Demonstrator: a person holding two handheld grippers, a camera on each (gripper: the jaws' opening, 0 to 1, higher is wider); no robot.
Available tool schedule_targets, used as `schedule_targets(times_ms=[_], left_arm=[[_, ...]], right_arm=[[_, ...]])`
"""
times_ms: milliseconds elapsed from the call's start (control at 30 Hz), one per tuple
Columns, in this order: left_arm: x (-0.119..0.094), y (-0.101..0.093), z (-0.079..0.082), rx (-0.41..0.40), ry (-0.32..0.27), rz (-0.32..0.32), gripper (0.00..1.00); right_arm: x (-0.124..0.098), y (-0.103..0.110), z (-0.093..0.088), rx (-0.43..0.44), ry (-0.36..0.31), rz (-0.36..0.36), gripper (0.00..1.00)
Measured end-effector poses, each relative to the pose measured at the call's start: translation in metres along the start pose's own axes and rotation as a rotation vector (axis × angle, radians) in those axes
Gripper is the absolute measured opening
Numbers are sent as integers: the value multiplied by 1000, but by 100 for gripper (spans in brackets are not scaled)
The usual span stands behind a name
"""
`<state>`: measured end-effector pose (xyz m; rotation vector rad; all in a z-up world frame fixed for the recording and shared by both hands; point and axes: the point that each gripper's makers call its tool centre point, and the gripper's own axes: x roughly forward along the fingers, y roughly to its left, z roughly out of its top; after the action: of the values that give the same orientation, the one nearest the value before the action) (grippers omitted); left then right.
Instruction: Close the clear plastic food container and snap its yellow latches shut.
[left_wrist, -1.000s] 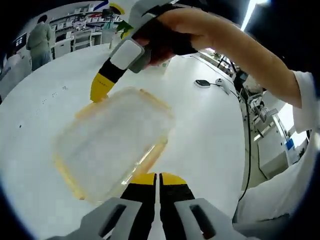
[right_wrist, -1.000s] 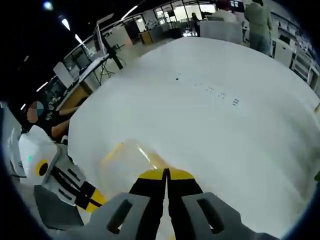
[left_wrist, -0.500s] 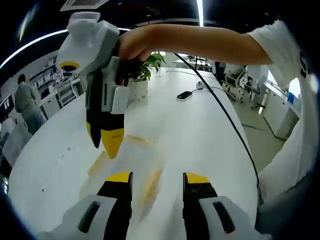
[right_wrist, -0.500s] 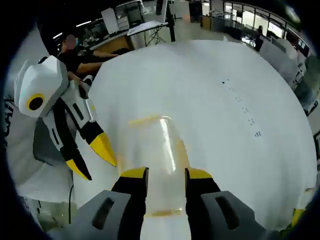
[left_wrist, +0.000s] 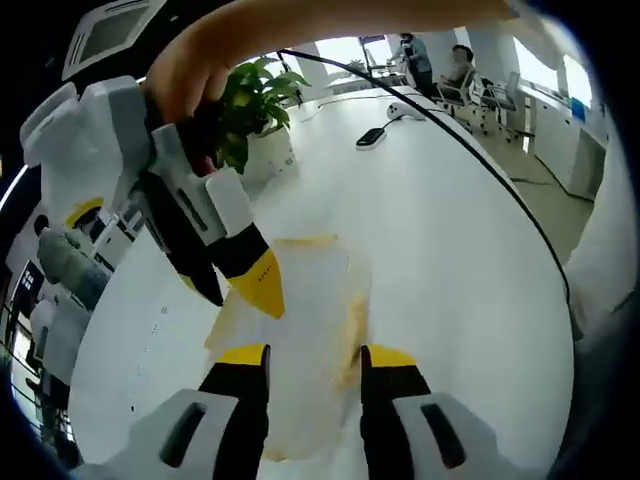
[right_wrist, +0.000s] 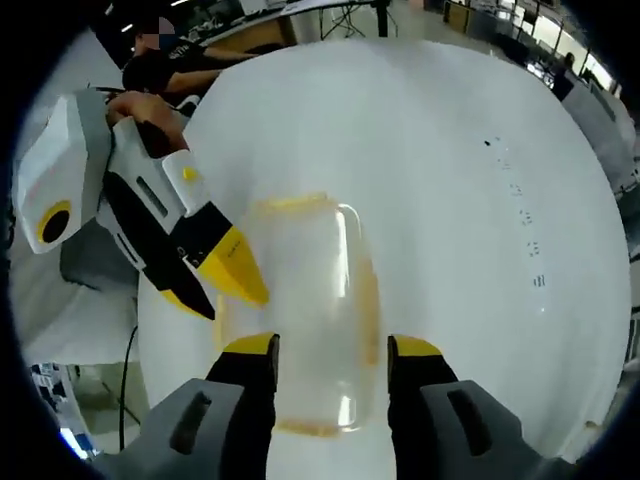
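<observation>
In the right gripper view, the left hand-held gripper enters from the left, its yellow-tipped jaws slightly parted and holding nothing, hovering just beside the container's left edge. The rectangular clear plastic food container with yellow latches lies flat on the round white surface. The right hand-held gripper stands open over the container's near end, one jaw to each side, gripping nothing.

In the left gripper view, the right hand-held gripper comes in from the left above the container, while the left hand-held gripper has its own jaws spread and empty over the near end. A green potted plant stands further back.

Assessment: the lid appears seated, though the blur leaves this uncertain. Which latches are already snapped cannot be told. For a sound closure, each latch should be pressed squarely down against the wall while the other gripper steadies the opposite side, as the light container would likely slide on the smooth surface.

The container is translucent, with rounded corners and yellow strips along its edges.
</observation>
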<state>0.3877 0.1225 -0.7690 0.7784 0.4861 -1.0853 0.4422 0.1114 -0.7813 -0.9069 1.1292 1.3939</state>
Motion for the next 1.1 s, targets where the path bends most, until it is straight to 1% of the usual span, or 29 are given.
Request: schedule_targets(times_ms=[33, 67, 100, 267, 367, 400, 467, 567, 633, 733, 800, 900, 933, 967, 1000, 1033, 1100], left_arm=[[0, -1, -1, -9, 2, -9, 29], [0, -4, -3, -35, 7, -26, 26], [0, -3, -2, -47, -2, -16, 26], [3, -4, -2, -19, -3, -23, 27], [6, -6, 0, 23, -11, -22, 28], [6, -8, 0, 37, -11, -27, 28], [5, -8, 1, 31, -10, -31, 28], [5, -8, 0, 30, -18, -33, 27], [5, -9, 0, 35, -16, -35, 27], [6, -13, 3, 104, -11, -43, 24], [6, -13, 2, 107, -9, -41, 24], [6, -13, 1, 125, -11, -34, 23], [7, -14, 1, 158, -14, -27, 23], [7, -15, 2, 173, -16, -26, 23], [8, -15, 2, 177, -16, -25, 23], [8, -16, 2, 199, -13, -21, 23], [8, -16, 2, 207, -8, -10, 23]], right_arm=[[-1, 3, 6, 9, -25, 10, 40], [0, 4, 7, -7, -25, 13, 40], [1, 5, 8, -11, -20, 25, 38], [2, 7, 7, -15, -21, 44, 39], [3, 6, 8, -11, -13, 62, 39], [5, 8, 9, 0, -13, 82, 40], [8, 6, 11, 20, -19, 104, 42], [7, 12, 10, 11, -13, 104, 42], [7, 12, 9, 9, -6, 103, 42], [7, 10, 9, 3, 2, 105, 41], [8, 8, 11, 3, 6, 111, 41], [8, 10, 10, 4, 21, 111, 41], [8, 12, 10, 2, 30, 110, 41], [9, 12, 10, 2, 37, 109, 41], [9, 13, 10, 3, 48, 110, 41], [10, 12, 10, 2, 54, 110, 41], [10, 12, 10, 6, 69, 112, 40]])
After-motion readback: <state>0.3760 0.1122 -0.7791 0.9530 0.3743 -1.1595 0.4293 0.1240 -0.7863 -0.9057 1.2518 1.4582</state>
